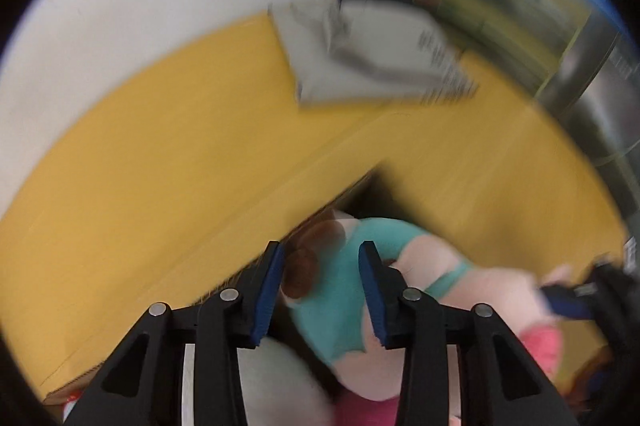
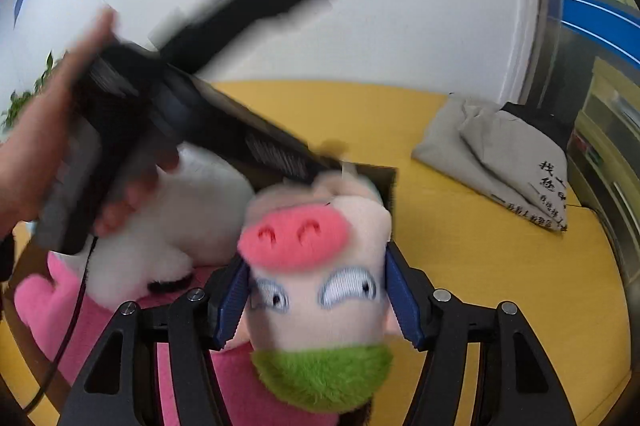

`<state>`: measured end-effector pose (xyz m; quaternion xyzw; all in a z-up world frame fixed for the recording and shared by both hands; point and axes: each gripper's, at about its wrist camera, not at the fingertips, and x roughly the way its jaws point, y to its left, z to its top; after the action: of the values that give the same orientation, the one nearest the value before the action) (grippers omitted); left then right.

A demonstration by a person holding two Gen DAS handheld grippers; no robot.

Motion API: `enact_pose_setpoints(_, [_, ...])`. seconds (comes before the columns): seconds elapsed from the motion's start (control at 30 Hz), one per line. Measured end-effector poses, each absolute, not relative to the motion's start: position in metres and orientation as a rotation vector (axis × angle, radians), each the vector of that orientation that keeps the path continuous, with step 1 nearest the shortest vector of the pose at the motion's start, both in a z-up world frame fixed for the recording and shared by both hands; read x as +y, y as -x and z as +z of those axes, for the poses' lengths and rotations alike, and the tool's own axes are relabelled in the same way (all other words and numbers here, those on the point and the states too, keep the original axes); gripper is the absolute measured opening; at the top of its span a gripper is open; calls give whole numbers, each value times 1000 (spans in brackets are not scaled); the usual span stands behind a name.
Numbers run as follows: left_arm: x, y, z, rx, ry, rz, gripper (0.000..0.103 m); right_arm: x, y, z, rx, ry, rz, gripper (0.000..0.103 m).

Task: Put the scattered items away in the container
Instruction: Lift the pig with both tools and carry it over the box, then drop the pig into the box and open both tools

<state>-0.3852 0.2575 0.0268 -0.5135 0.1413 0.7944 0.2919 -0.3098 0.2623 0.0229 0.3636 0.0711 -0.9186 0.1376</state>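
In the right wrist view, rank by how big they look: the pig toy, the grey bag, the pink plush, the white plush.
1. Pig toy, held in the right tongs, though its nearness to the camera inflates it.
2. Pink plush and white plush: alike, both partly hidden, so unranked.
3. Grey bag, farthest away.

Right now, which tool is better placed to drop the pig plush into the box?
Right. The right tool already clamps the pig plush by its head, with the box's dark edge just behind it. The left tool only hovers open above the plush's teal body, gripping nothing.
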Motion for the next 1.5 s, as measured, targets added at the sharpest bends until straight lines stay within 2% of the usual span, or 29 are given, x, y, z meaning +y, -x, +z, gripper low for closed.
enact_pose_setpoints(0.13, [255, 390, 23, 353, 1406, 2103, 34, 260, 306, 18, 232, -1084, -2639, 70])
enact_pose_setpoints(0.27, [260, 391, 22, 390, 1441, 2117, 34, 278, 304, 40, 82, -1060, -2623, 71])
enact_pose_setpoints(0.33, [259, 392, 22, 384, 1452, 2114, 34, 282, 293, 61, 70, -994, -2637, 71])
enact_pose_setpoints(0.37, [258, 393, 20, 379, 1455, 2117, 34, 282, 292, 66, 86, -991, -2634, 70])
enact_pose_setpoints(0.43, [255, 390, 25, 363, 1449, 2141, 34, 275, 295, 63, 148, -1055, -2600, 59])
enact_pose_setpoints(0.47, [252, 386, 31, 362, 1434, 2152, 33, 269, 303, 49, 191, -1129, -2563, 48])
enact_pose_setpoints(0.67, [212, 337, 84, 298, 1283, 2186, 33, 269, 317, 29, 83, -1179, -2572, 49])
enact_pose_setpoints(0.8, [145, 279, 116, 123, 1182, 2239, 35, 277, 314, 29, 14, -1185, -2581, 53])
enact_pose_setpoints(0.9, [77, 220, 122, 5, 1140, 2323, 45, 287, 295, 45, -5, -1161, -2612, 61])
enact_pose_setpoints(0.97, [34, 181, 117, -41, 1131, 2392, 54, 294, 265, 58, -39, -1097, -2614, 80])
enact_pose_setpoints(1.03, [2, 149, 100, -89, 1151, 2412, 58, 298, 224, 68, -84, -1029, -2593, 91])
enact_pose_setpoints(1.27, [-58, 77, 24, -255, 1300, 2414, 58, 285, 138, 40, -138, -1009, -2508, 91])
enact_pose_setpoints(1.5, [-58, 63, 13, -272, 1276, 2435, 57, 270, 141, -3, -137, -1138, -2506, 84])
